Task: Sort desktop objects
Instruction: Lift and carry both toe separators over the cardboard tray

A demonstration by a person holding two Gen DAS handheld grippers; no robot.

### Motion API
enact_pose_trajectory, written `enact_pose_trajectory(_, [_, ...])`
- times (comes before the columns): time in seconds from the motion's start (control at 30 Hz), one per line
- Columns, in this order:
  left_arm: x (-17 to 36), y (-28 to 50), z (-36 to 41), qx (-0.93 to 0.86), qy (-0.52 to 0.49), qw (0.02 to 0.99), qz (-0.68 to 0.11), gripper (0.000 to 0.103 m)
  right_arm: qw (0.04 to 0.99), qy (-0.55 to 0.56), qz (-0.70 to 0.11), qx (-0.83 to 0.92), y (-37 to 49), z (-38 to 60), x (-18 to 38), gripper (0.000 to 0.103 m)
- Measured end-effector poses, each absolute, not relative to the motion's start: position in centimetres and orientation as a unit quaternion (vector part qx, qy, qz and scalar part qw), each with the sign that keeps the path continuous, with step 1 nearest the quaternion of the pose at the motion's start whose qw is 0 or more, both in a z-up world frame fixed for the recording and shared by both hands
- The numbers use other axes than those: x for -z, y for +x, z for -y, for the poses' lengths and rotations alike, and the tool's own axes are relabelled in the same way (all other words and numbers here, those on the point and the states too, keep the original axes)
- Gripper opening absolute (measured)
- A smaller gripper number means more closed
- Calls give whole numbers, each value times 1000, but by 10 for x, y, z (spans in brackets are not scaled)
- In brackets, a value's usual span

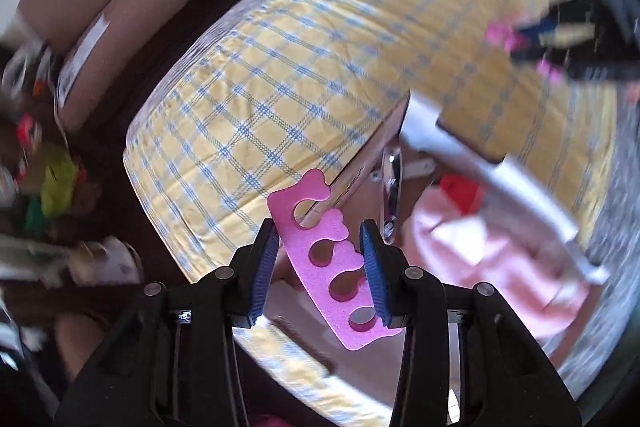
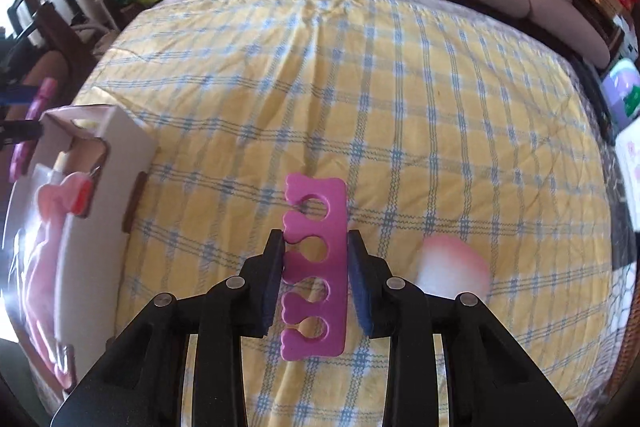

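while both my grippers, left gripper [image 1: 320, 263] and right gripper [image 2: 316, 279], each clamp a pink toe separator [image 1: 324, 259] above the checked cloth [image 2: 400, 107], i judge dropping them into the white box [image 2: 108, 163] comes next (carefully aligned).

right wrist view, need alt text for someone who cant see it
The right gripper clamps a pink foam toe separator above a table covered in yellow-and-blue checked cloth. An open white cardboard box holding pink items sits at the left, and a blurred pink-and-white pad lies to the right.
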State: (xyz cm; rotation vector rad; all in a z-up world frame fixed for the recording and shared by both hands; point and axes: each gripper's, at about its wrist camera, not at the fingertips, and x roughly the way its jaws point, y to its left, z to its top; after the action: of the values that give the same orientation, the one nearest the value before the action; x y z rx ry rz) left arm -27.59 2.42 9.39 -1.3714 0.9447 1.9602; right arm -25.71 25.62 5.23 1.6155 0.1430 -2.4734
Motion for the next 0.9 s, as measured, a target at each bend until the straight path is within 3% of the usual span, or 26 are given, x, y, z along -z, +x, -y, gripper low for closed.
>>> enact_pose_trajectory(0.3, [-72,-251,-27,-624,-427,389,-526,39,165,514,-120,833,-224,-221,-98,31])
enact_pose_trajectory(0.9, [-58,-216,-31,-500,-309,480,-652,43,217,500,-112,831,-221,-171,-102,31])
